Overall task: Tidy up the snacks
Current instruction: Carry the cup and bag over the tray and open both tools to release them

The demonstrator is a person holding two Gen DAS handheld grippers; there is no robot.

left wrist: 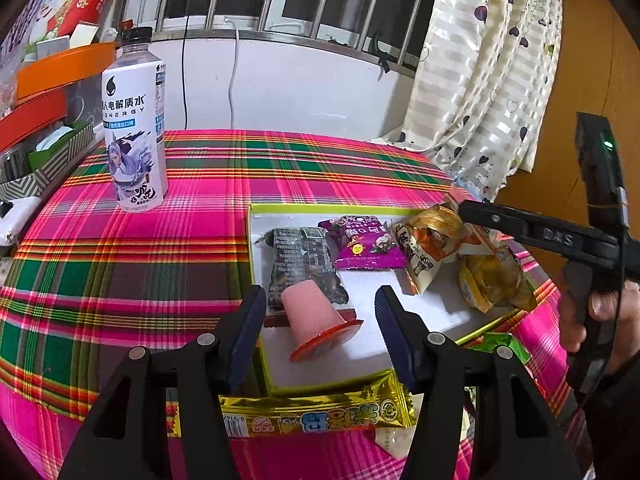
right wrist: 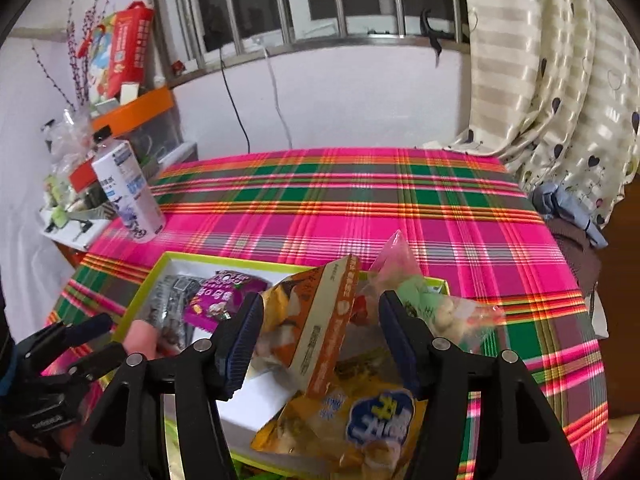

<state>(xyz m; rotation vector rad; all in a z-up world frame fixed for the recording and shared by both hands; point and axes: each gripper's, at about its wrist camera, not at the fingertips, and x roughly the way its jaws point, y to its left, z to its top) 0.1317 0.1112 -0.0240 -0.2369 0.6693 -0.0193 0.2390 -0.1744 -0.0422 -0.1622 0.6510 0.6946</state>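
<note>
While the left gripper (left wrist: 320,330) stands released, its pads apart from the pink jelly cup (left wrist: 316,320) lying tipped in the green-rimmed tray (left wrist: 352,209), the right gripper (right wrist: 318,338) brackets an orange snack packet (right wrist: 308,320); whether its pads press the packet cannot be told. Packets crowd the tray's right edge. Plaid tablecloth (right wrist: 340,208) beyond lies open up to the bottle (left wrist: 134,132).
</note>
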